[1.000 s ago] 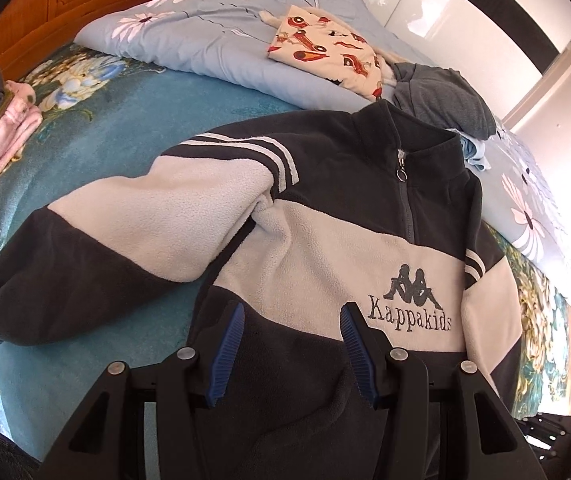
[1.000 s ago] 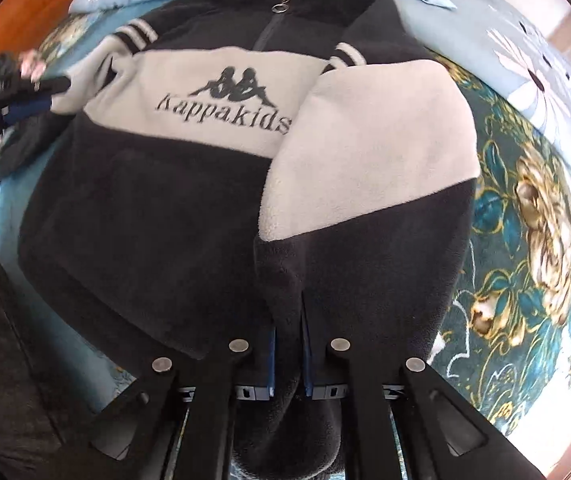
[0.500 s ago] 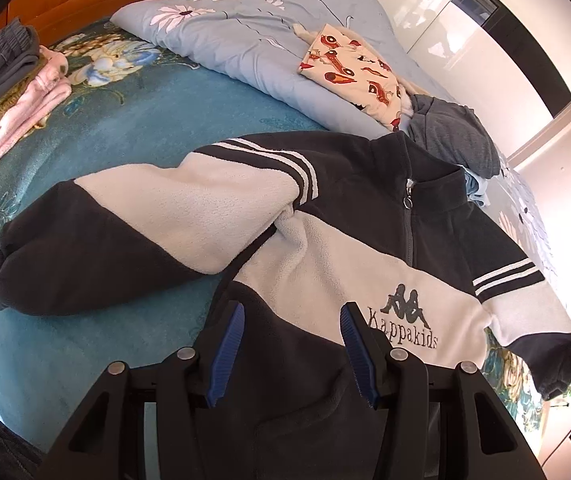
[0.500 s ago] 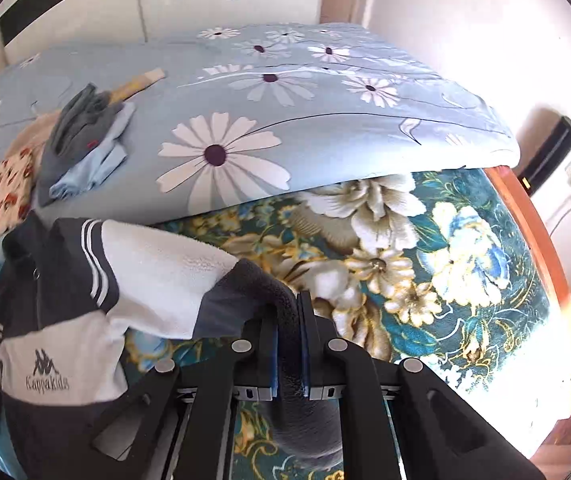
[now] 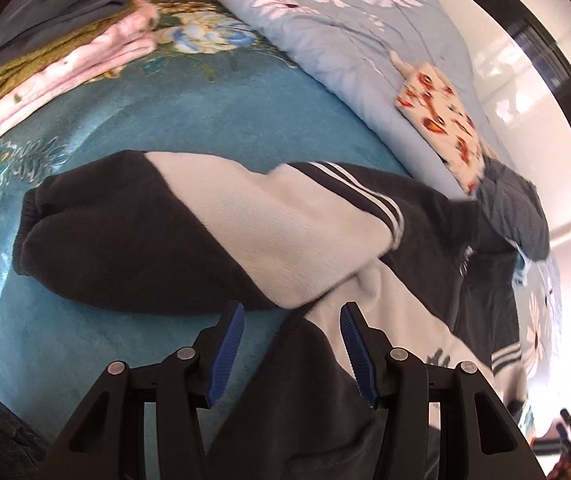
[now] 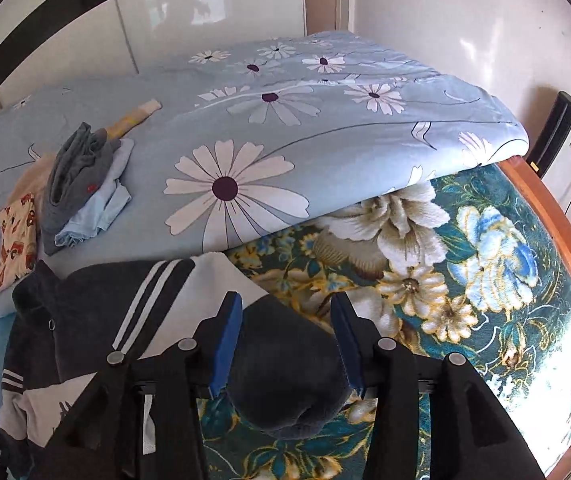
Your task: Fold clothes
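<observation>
A dark grey and cream fleece sweater (image 5: 269,240) lies face up on the teal floral bed cover (image 5: 189,120). Its left sleeve stretches out to the left, its cuff (image 5: 29,224) near the cover's edge. My left gripper (image 5: 291,312) is open, hovering over the sweater's side just below that sleeve. In the right wrist view the sweater (image 6: 85,320) spreads to the lower left, and its right sleeve cuff (image 6: 289,372) lies loose between the fingers of my open right gripper (image 6: 285,308).
A stack of folded clothes (image 5: 53,52) sits at the far left of the bed. A light blue daisy quilt (image 6: 285,152) covers the far side, with a grey garment (image 6: 77,168) and a patterned cream piece (image 6: 15,236) on it. The wooden bed frame (image 6: 557,216) runs along the right.
My right gripper has opened and let go of the right sleeve cuff after pulling it out to the side. My left gripper has swung left toward the left sleeve, staying open.
</observation>
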`<state>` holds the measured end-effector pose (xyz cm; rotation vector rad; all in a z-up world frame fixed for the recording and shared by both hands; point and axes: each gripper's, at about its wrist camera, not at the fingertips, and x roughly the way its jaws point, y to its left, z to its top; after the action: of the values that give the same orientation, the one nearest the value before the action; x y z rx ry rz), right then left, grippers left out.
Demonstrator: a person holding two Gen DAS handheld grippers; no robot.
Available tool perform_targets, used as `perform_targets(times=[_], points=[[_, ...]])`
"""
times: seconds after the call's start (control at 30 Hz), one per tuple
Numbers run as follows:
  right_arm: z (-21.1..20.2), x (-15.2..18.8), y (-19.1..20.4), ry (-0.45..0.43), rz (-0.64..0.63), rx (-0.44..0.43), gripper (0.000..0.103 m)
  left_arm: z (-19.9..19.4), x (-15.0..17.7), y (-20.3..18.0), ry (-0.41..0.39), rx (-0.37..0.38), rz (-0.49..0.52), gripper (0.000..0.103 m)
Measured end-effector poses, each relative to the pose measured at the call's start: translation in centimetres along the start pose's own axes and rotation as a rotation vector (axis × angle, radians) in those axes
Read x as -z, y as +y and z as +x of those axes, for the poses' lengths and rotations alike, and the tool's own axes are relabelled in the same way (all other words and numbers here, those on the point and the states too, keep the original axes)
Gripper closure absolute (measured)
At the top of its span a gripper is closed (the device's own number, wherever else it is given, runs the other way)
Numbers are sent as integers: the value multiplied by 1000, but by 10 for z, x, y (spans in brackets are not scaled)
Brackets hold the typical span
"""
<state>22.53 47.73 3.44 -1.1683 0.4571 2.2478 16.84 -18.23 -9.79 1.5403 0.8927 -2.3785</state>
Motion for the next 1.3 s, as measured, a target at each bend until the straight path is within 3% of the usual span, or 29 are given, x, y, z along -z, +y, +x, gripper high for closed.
perform_targets(times=[0.07, 0.2, 0.37, 0.5, 0.57, 0.63, 0.7, 0.77, 0.8, 0.9, 0.93, 1.13, 1.2, 1.23, 1.3], points=[[-11, 0, 20, -23, -49, -49, 54, 1, -11, 19, -30, -65, -110, 49], [-10, 25, 77, 6, -192, -139, 54, -3, -32, 39, -79, -184, -229, 49], [2, 73, 153, 99, -347, -275, 54, -8, -57, 63, -140, -332, -379, 48], [4, 97, 200, 134, -471, -322, 54, -21, -95, 51, -163, -361, -286, 47], [4, 108, 222, 148, -530, -341, 54, -27, -112, 60, -160, -404, -289, 40], [6, 111, 235, 161, -550, -363, 54, -20, -131, 83, -66, -361, -289, 38], [11, 115, 245, 187, -558, -376, 54, -5, -146, 103, 126, -257, -225, 38], [15, 120, 253, 201, -572, -383, 54, 3, -148, 113, 277, -163, -85, 38], [17, 122, 256, 208, -579, -378, 54, 4, -146, 115, 317, -131, -1, 38], [26, 127, 264, 251, -584, -370, 54, 1, -127, 123, 283, -158, 213, 38], [26, 128, 266, 254, -589, -368, 54, 5, -122, 129, 271, -164, 233, 38], [19, 132, 280, 256, -616, -360, 54, 32, -110, 158, 269, -68, 184, 40], [16, 134, 284, 254, -617, -357, 54, 31, -111, 158, 247, -37, 189, 51], [15, 135, 285, 253, -618, -355, 54, 31, -111, 158, 236, -22, 192, 72], [13, 137, 288, 258, -613, -355, 54, 30, -110, 151, 220, -38, 233, 79]])
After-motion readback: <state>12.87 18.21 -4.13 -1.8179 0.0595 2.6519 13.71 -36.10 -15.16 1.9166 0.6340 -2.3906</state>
